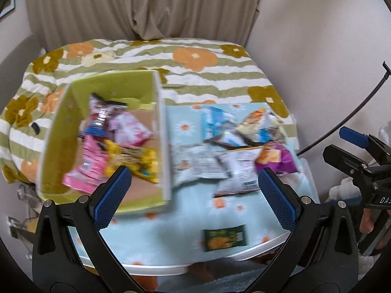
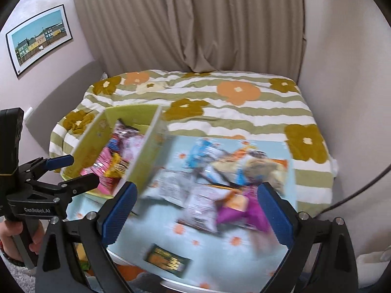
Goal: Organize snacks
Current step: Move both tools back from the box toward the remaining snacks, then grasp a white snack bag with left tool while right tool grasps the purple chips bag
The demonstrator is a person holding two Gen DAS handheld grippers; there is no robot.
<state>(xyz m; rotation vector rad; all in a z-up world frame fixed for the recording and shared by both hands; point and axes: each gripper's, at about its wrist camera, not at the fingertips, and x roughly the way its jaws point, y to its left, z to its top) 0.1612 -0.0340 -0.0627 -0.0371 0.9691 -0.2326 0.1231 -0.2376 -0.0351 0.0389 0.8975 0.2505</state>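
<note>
Snack packets (image 1: pixel 234 146) are heaped beside a green cardboard box (image 1: pixel 105 134) (part filled); left gripper (image 1: pixel 193 195) and right gripper (image 2: pixel 195 210) are held wide apart, empty.

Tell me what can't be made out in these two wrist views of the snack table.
- Print on the loose snack packets: motion blur smears it in both views.
- Small green packet: label is blurred in both views.
- Near end of the green box: the left gripper finger covers it in the left wrist view.
- Table underside and legs: cut off by the bottom edge.
</note>
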